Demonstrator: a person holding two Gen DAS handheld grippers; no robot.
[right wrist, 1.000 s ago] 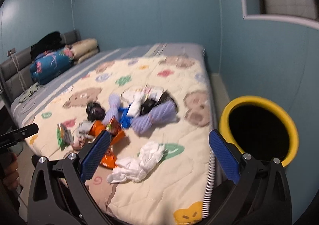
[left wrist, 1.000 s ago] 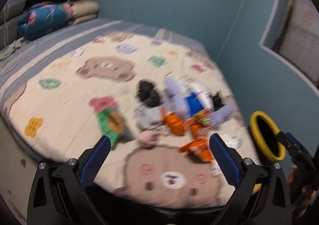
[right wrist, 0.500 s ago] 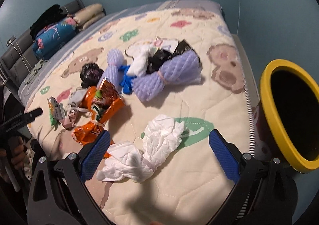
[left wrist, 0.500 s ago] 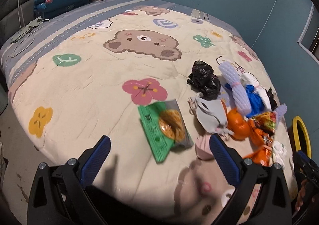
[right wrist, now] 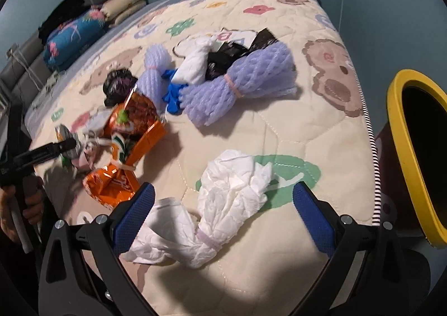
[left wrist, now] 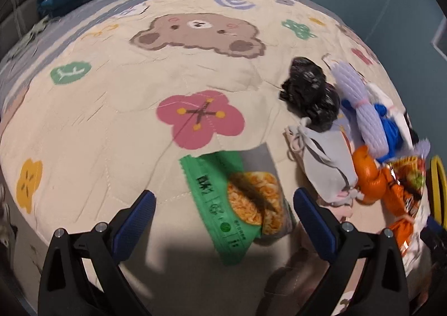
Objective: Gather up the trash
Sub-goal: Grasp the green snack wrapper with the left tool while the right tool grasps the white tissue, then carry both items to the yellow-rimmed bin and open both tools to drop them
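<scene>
Left tongs [left wrist: 223, 214]: wide, empty, over green wrapper [left wrist: 223, 204] lying between the tips.
Right tongs [right wrist: 222, 215]: wide, empty, white paper wad [right wrist: 223, 204] between the tips.
Bin [right wrist: 413, 148]: right of right tongs.

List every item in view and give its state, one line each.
Left gripper: open, empty, over the green packet.
Right gripper: open, empty, over the white wad.
Green packet: flat on the quilt.
White wad: crumpled, banded, loose.
Orange wrapper: torn open, crumpled.
Purple foam net: bunched, banded.
Black bag: scrunched.
Bin: open, beside the bed.
</scene>
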